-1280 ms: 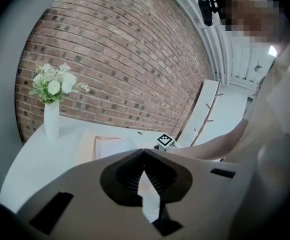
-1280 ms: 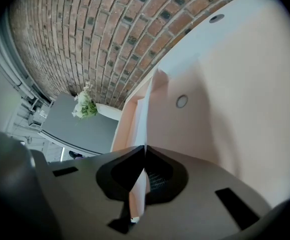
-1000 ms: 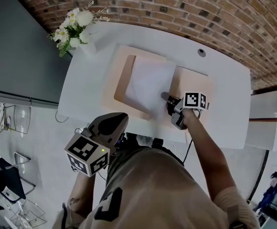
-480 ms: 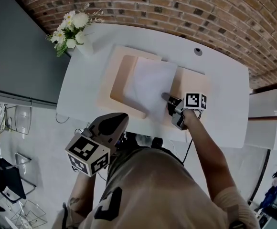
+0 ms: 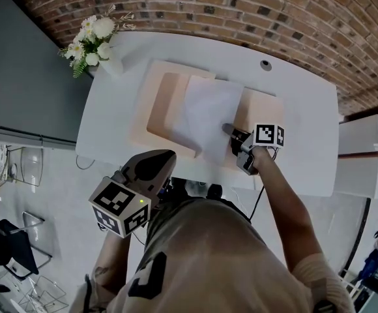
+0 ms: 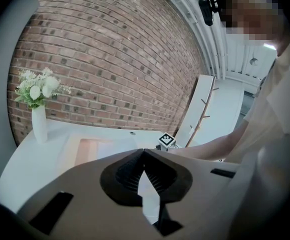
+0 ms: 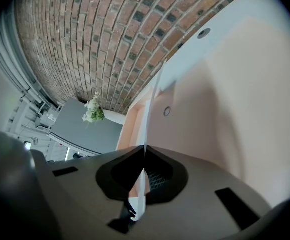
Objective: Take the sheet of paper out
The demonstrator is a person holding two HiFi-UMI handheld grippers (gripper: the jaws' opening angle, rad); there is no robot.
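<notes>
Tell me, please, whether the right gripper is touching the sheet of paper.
Touching. The right gripper view shows the right gripper shut on the sheet of paper, whose edge runs up from between its closed jaws.

— What colour is that sheet of paper (image 5: 208, 119)?
— Plain white, lying on a pale peach tray (image 5: 151, 103). The table (image 5: 306, 129) under them is white too.
— And up at twelve o'clock?
— A brick wall (image 5: 241, 12), red-brown with pale mortar lines. At eleven there are white flowers (image 5: 92, 39) with green leaves, in a white vase (image 5: 113, 67).
— The cube (image 5: 269, 135) at three o'clock?
— Black-and-white square markers. The left gripper (image 5: 168, 156) at seven is taupe, and the shirt (image 5: 208, 259) at six is beige with black print.
</notes>
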